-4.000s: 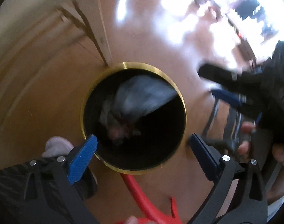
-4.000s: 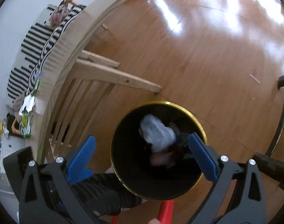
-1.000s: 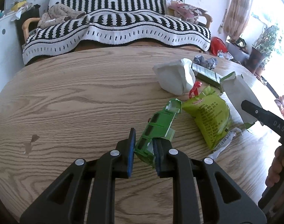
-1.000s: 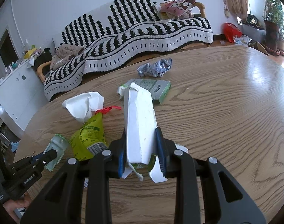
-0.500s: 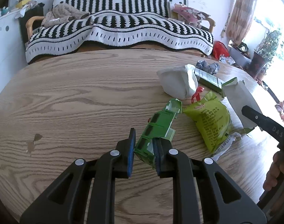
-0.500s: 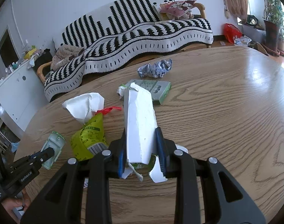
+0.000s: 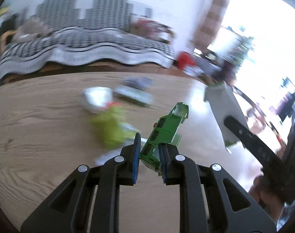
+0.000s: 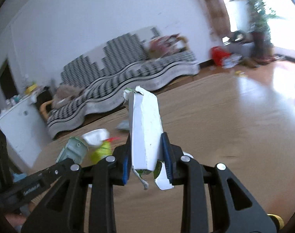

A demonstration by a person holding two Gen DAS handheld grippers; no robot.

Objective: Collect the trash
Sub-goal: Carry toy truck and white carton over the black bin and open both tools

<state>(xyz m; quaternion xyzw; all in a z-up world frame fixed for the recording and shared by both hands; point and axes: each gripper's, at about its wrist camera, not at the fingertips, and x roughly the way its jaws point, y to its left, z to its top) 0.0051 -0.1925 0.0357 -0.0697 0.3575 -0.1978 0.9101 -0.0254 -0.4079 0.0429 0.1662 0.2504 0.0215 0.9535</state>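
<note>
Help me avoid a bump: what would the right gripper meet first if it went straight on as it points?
Probably the wooden table, past the white carton it holds; blurred depth leaves this uncertain.

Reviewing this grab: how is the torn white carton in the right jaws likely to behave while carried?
The white carton probably feels light: it stands out unsupported from one end. Its creased walls and torn bottom edge suggest it crushes easily. Its smooth surface may slip.

Both claws: black plastic, skeletal fingers with triangular cutouts, silver round screws at the joints. Blue ribbed pads (image 7: 136, 156) line the fingertips. Left claw (image 8: 50, 176) carries small white lettering, too blurred to read.
</note>
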